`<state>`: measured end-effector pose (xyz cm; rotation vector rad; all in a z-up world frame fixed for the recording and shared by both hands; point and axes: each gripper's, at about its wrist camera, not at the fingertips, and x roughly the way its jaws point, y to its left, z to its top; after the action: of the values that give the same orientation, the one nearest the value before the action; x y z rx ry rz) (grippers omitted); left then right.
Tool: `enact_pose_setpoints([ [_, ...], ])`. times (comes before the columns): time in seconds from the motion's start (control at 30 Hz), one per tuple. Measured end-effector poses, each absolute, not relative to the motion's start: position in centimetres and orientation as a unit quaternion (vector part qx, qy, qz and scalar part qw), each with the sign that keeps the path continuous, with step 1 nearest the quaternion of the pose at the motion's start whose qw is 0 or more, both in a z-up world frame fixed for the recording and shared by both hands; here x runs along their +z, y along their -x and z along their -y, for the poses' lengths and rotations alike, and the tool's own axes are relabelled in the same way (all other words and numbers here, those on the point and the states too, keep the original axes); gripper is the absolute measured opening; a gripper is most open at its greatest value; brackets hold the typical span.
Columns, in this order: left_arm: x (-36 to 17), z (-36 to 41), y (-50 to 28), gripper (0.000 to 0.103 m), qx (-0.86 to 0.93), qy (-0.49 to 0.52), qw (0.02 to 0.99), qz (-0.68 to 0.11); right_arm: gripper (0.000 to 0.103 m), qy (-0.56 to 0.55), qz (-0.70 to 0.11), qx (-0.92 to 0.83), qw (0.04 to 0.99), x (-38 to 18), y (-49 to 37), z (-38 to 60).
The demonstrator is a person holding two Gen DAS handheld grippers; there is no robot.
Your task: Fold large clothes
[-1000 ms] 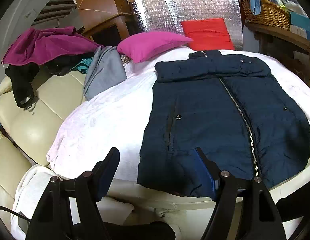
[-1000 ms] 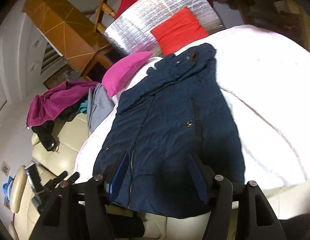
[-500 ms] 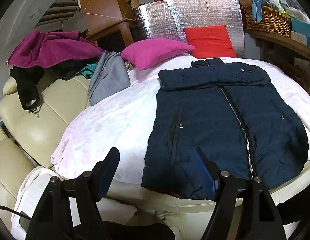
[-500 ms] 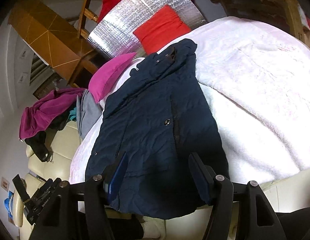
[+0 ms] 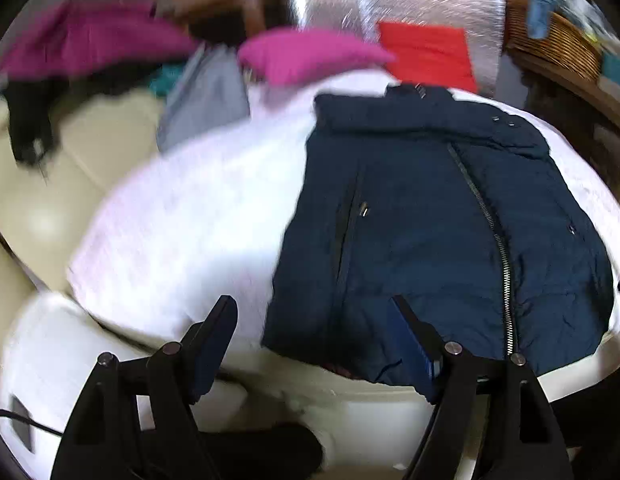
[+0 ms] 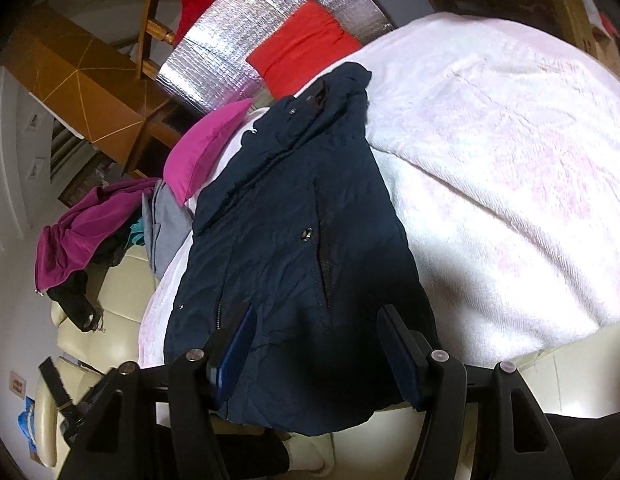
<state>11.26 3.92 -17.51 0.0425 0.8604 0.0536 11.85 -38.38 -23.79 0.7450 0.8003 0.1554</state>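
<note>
A white blanket (image 6: 510, 184) covers the support, which looks like a bed or a wide sofa; I cannot tell which. A navy jacket (image 6: 294, 240) lies flat on the blanket, front side up, zipper closed, collar at the far end and hem at the near edge. A pink pillow (image 5: 310, 54) rests on the far edge of the blanket, near the collar. A grey garment (image 5: 208, 98) hangs over the cream cushion (image 5: 70, 184) beside the blanket.
</note>
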Motion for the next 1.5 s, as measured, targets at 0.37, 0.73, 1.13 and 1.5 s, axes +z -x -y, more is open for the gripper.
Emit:
enact_pose_setpoints([
  [0.37, -22.8, -11.8, -15.3, 0.078, 0.003, 0.211, 0.847, -0.487, 0.066, -0.380, -0.386, 0.072, 0.838, -25.1, -12.4, 39.4],
  [0.73, -24.6, -10.8, -16.6, 0.053, -0.027, 0.208, 0.840, -0.500, 0.066, -0.375, -0.385, 0.056, 0.841, -25.4, -12.6, 39.6],
  [1.13, -25.3, -10.3, -17.2, 0.070, -0.062, 0.226, 0.827, -0.511, 0.066, -0.409, -0.377, 0.053, 0.829, -26.4, -12.5, 41.2],
  [1.5, -25.5, -9.3, -17.4, 0.057, -0.094, 0.231, 0.820, -0.515, 0.055, -0.379, -0.400, 0.061, 0.832, -27.5, -13.7, 39.8],
])
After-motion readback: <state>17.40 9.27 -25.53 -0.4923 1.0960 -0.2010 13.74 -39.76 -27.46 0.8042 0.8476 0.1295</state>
